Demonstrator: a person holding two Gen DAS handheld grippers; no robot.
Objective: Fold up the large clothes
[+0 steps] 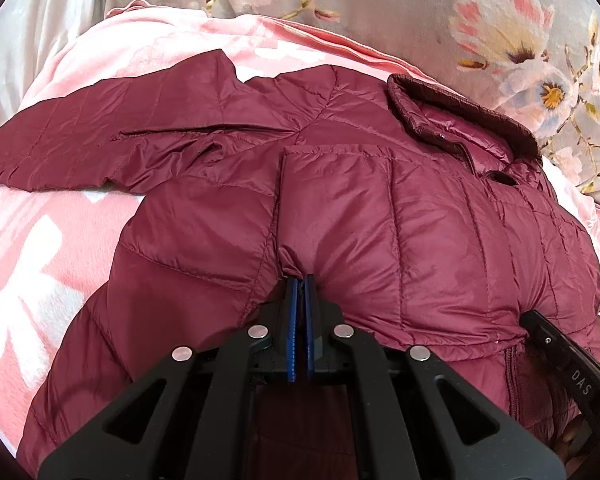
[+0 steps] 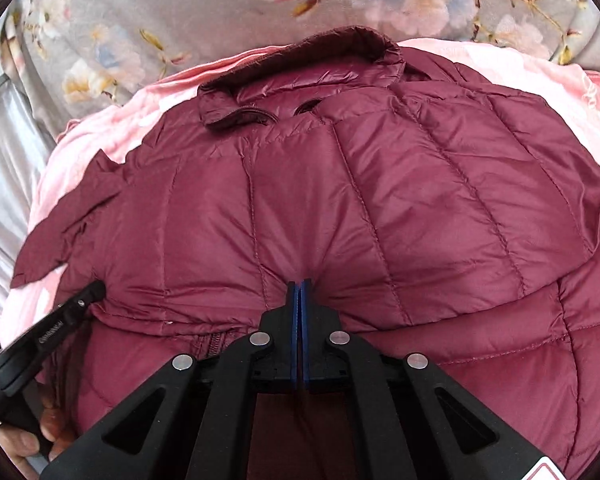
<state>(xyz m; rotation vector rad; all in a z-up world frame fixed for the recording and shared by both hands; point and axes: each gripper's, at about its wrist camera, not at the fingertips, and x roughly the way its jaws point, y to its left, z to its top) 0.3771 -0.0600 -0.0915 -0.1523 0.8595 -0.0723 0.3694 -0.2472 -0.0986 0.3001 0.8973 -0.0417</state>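
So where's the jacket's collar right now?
In the right wrist view the collar lies at the top centre, at the jacket's far end, on the pink blanket.

The puffy jacket (image 1: 340,208) covered most of the pink blanket (image 1: 32,248), its sleeve (image 1: 80,136) stretched across the far left, leaving bare blanket only left of the body, while both tools pressed close together at the near fold.

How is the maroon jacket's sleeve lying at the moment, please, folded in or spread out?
Spread out: the sleeve extends sideways from the jacket across the pink blanket.
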